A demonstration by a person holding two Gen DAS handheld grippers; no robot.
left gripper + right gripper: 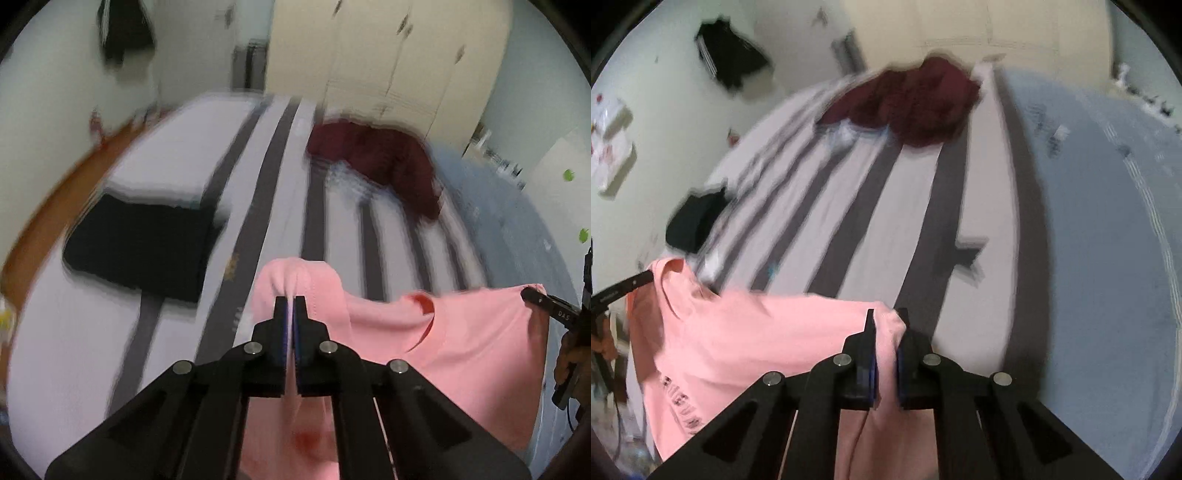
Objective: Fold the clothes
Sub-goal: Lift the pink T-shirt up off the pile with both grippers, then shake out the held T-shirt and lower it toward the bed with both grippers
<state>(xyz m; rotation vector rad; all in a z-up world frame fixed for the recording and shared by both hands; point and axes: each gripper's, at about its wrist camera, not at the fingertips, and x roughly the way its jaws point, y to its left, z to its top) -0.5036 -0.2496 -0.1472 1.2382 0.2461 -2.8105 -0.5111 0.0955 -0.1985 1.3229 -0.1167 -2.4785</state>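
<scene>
A pink T-shirt (pixel 461 332) hangs stretched in the air above the striped bed, held at both shoulders. My left gripper (pixel 291 301) is shut on one shoulder, with pink cloth bunched over its tips. My right gripper (pixel 886 317) is shut on the other shoulder of the pink T-shirt (pixel 757 332); dark lettering shows low on the cloth. The right gripper (pixel 532 295) shows at the right edge of the left wrist view. In the right wrist view the left gripper (pixel 646 277) pokes in at the left edge. Both views are blurred.
A bed with a grey-and-white striped sheet (pixel 886 206) lies below. A crumpled maroon garment (pixel 388 162) sits at the far end, and a folded black garment (pixel 140 243) rests on the left. A pale blue cover (pixel 1089 221) spreads on the right. Wardrobe doors (pixel 388 55) stand behind.
</scene>
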